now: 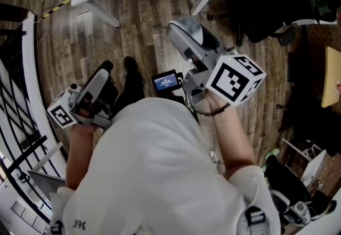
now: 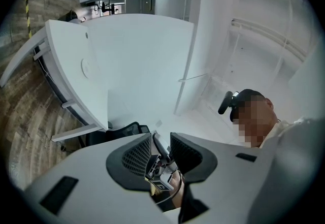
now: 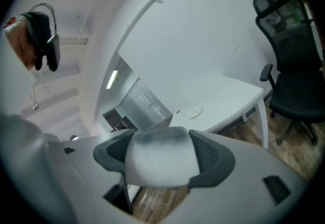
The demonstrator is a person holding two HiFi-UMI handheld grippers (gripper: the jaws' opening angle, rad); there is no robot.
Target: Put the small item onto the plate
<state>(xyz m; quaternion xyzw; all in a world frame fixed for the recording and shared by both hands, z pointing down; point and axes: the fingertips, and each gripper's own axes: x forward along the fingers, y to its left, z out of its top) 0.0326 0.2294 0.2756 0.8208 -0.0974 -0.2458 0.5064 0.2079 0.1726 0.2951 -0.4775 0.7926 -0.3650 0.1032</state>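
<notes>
Right gripper view: your right gripper [image 3: 161,163] has its jaws closed on a whitish, grey-smudged rounded block [image 3: 160,149] that fills the gap pad to pad. That's prob. the small item, tho it's too blurred to say what it's made of. The camera looks up at walls and ceiling, so you're holding it raised and tilted up, well apart from the white curved-top table [image 3: 228,96] and the black mesh office chair [image 3: 292,65]. That reads as a carry pose, not a placing one. Left gripper view: your left gripper [image 2: 160,153] has its jaws only narrowly apart w/ nothing in them. What shows thru the slot is the right gripper further off, so the left is just parked as the free hand. Head view: both grippers are up in front of your chest over the brown wood-plank floor [image 1: 133,31], w/ the table beyond. No plate shows in any view, so there's no target yet. Keep the grip firm, since the item looks smooth-sided and could slip when you tip the gripper down.
</notes>
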